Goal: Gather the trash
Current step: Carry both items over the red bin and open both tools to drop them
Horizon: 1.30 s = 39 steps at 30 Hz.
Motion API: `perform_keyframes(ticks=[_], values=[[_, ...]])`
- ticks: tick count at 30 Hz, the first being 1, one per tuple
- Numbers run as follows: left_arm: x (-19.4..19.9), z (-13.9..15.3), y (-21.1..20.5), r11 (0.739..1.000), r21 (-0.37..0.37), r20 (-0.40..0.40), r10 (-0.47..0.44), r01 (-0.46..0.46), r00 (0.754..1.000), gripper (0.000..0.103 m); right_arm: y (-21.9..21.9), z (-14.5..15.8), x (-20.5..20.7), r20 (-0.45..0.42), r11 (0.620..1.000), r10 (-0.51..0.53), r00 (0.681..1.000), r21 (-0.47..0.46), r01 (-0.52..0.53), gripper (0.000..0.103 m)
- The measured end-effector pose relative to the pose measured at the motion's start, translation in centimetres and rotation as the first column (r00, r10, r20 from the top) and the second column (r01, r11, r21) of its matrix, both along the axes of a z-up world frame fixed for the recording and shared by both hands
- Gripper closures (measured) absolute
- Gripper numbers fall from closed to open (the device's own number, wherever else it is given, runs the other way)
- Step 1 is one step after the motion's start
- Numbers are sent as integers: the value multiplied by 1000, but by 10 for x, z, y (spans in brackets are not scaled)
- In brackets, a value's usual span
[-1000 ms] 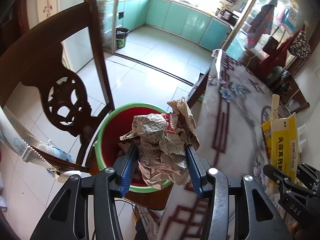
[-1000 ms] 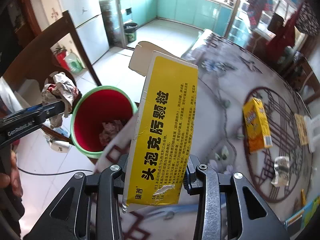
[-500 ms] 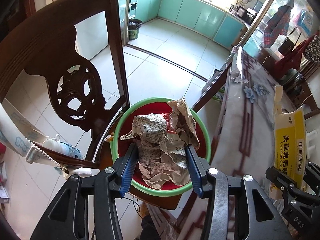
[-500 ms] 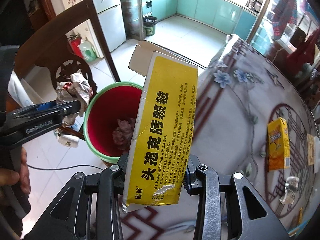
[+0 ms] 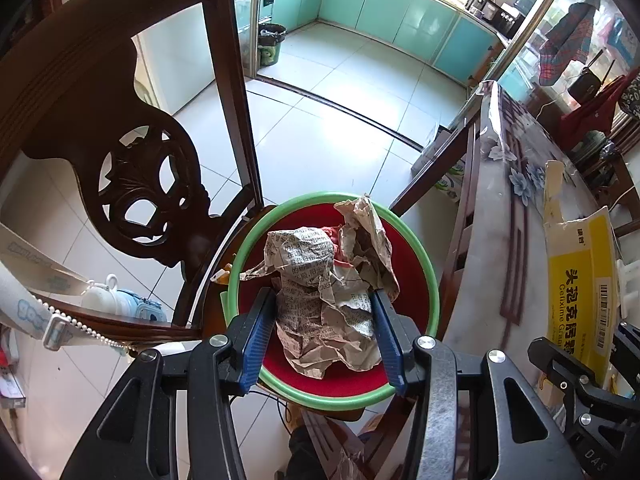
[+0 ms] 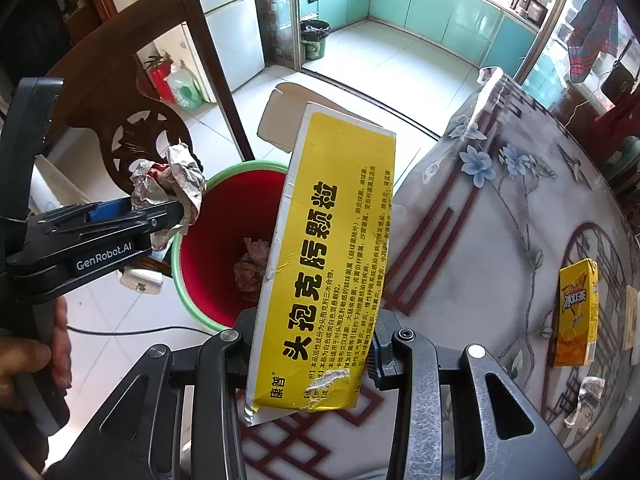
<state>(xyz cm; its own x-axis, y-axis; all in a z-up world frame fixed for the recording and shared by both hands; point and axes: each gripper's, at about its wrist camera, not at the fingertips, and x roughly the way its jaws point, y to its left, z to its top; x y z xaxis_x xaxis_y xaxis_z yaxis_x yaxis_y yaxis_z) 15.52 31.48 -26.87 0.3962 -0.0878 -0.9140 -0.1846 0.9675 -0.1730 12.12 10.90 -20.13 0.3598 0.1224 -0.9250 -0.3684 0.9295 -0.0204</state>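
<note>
My left gripper (image 5: pixel 322 320) is shut on a crumpled wad of printed paper (image 5: pixel 320 288), held right above a red bucket with a green rim (image 5: pixel 430 276) that stands on a chair seat. The right wrist view shows the same wad (image 6: pixel 172 188) over the bucket's left rim. My right gripper (image 6: pixel 312 344) is shut on a long yellow carton with black print (image 6: pixel 324 264), upright and tilted, its upper end over the bucket (image 6: pixel 216 248) beside the table edge. Crumpled trash (image 6: pixel 250 268) lies in the bucket's bottom. The carton (image 5: pixel 580 288) also shows at the right of the left wrist view.
A dark carved wooden chair (image 5: pixel 132 168) stands left of the bucket. The patterned tablecloth (image 6: pixel 500 240) carries a small yellow box (image 6: pixel 576 312) and a crumpled wrapper (image 6: pixel 584 400). A person's hand (image 6: pixel 36 360) holds the left gripper. White tile floor runs toward a teal kitchen.
Both grippers have moved left and lower, toward the bucket. The paper wad now hangs over the bucket's middle, and the carton's top has come over its rim. Both grips are unchanged.
</note>
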Motion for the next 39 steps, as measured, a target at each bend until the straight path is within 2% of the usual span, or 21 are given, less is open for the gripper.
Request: perform_keyframes(ticks=[18,26,30,32,33,34,35,39], values=[[17,-17,4,1000,-2,-43,19,-19,999,57,8,-15,14,-54,998,49,997,37,-47,68],[25,-20,8,999,-3,-42,33,-34,999,57,12,-14,17,-51,997,71,996,34,-70,68],[29,-22,6,999,-18,-56,37,-38,998,48,11,-16,18,-58,997,73,996,41,-71,67],[31,-23,6,999,-30,-62,35,-37,997,43,10,-14,18,-48,996,77,996,50,-75,63],[32,-23,5,999,-35,-65,37,-39,997,41,10,-13,19,-44,995,78,996,58,-76,50],[32,-22,4,998,-42,-65,39,-42,997,41,10,-10,18,-34,995,77,996,65,-74,30],[32,-20,4,998,-47,-62,40,-43,997,40,9,-8,17,-20,995,73,997,71,-71,23],[31,-11,1,997,-55,-42,49,-51,998,40,8,6,12,37,992,86,996,88,-89,21]])
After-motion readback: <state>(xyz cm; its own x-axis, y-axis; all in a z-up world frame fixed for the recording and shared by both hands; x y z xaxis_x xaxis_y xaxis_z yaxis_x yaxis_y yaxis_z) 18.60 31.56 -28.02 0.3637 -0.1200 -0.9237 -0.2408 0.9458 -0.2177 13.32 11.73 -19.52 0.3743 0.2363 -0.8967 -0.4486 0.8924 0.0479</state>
